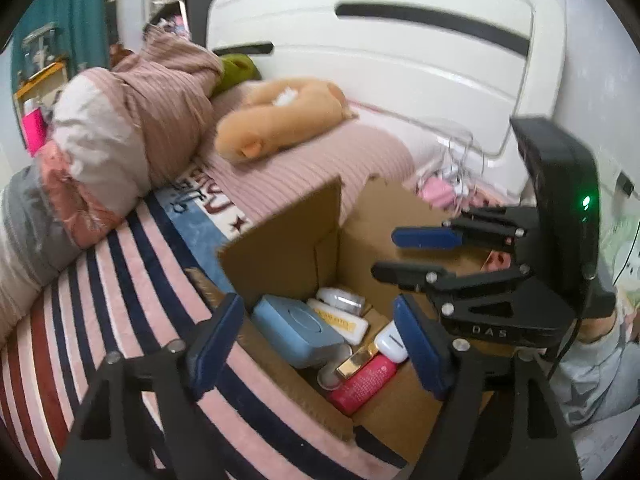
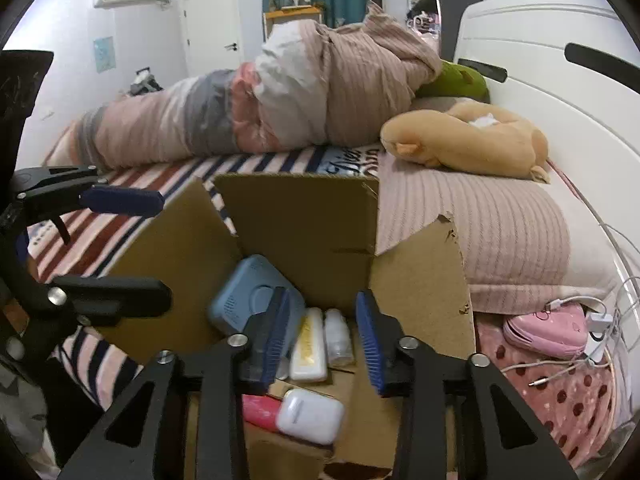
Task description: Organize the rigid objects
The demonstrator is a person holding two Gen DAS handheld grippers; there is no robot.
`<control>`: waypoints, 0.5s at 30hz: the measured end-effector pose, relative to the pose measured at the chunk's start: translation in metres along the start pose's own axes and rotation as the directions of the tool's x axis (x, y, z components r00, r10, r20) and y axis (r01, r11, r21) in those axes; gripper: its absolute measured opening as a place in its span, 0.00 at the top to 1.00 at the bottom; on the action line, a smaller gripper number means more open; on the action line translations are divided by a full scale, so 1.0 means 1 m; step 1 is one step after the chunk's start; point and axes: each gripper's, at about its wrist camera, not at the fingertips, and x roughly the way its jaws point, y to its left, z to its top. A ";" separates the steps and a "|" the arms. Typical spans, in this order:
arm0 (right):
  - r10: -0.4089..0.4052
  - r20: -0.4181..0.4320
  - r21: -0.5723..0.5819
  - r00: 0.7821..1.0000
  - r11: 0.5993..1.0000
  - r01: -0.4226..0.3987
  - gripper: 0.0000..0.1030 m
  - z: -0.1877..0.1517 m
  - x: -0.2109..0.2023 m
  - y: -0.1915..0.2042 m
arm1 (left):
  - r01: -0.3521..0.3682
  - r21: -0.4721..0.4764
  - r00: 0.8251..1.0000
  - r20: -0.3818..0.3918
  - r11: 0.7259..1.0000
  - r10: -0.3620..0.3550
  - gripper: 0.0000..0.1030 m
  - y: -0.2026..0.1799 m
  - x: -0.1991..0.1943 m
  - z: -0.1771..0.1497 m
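You're working under soft, even indoor light that seems to come from overhead; both views are fairly bright, with cool white walls and no hard shadows. The white headboard point(image 1: 400, 52) comes close to blowing out, with a faint sheen. Inside the cardboard box point(image 2: 298, 224) it is dimmer, with gentle shade over the contents. Fisheye bending is strong: straight edges curve and dark vignette corners ring each frame. Your fingers point(image 1: 218, 344) look soft up close, and slight motion blur smears the plush toy point(image 1: 280, 116) and the bedding edges.
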 end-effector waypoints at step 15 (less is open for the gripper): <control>0.143 0.298 -0.181 0.944 0.979 -0.091 0.00 0.022 -0.070 0.045 | -0.229 -0.314 0.939 0.178 0.921 0.294 0.03 0.059 -0.101 -0.050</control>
